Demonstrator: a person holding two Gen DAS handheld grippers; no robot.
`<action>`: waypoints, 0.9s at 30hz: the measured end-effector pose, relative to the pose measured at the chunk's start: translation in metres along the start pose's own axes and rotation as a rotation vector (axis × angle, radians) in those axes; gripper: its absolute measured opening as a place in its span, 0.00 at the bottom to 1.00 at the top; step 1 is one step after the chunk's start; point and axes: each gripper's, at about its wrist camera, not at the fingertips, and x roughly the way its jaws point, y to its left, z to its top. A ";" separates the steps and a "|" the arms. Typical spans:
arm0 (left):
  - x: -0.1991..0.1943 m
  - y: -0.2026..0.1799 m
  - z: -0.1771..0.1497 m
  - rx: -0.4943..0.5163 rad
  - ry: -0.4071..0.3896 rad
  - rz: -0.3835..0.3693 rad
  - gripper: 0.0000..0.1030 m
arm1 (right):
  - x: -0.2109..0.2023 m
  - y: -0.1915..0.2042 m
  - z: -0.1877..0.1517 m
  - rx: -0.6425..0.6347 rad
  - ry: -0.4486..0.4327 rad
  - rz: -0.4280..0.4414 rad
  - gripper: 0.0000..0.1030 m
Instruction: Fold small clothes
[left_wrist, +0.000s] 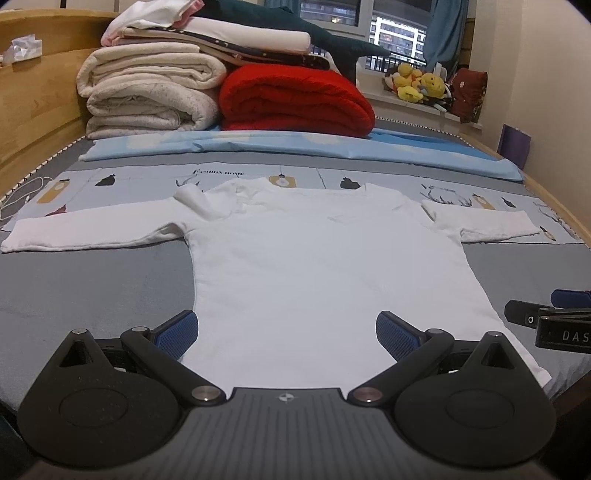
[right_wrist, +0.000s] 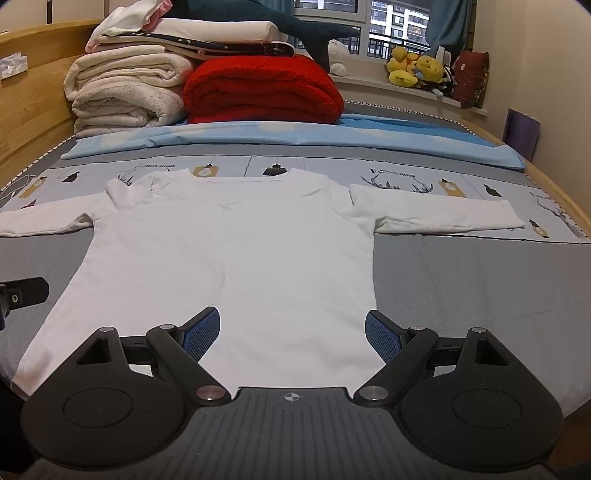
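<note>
I am facing a bed (left_wrist: 92, 280) with a grey cover, filling the lower half of the frame. A wooden headboard (left_wrist: 33, 110) runs up the left side. At the upper left, cream blankets (left_wrist: 147, 92) sit stacked beside a red blanket (left_wrist: 295, 99). A window (left_wrist: 369, 22) at top centre shows lit buildings in the dark outside, with a blue curtain (left_wrist: 443, 29) to its right. Yellow plush toys (left_wrist: 417, 85) rest on the sill. A cream wall (left_wrist: 546, 74) fills the upper right.
</note>
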 end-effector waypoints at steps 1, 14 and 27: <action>0.001 0.001 0.000 -0.003 0.005 -0.001 1.00 | 0.000 0.001 0.000 0.000 0.000 -0.001 0.84; 0.002 0.001 0.001 -0.003 0.008 -0.001 1.00 | 0.002 0.002 -0.002 -0.003 0.003 0.000 0.84; 0.002 0.002 0.000 -0.012 0.011 -0.003 0.93 | 0.003 0.001 -0.004 -0.004 0.005 -0.001 0.84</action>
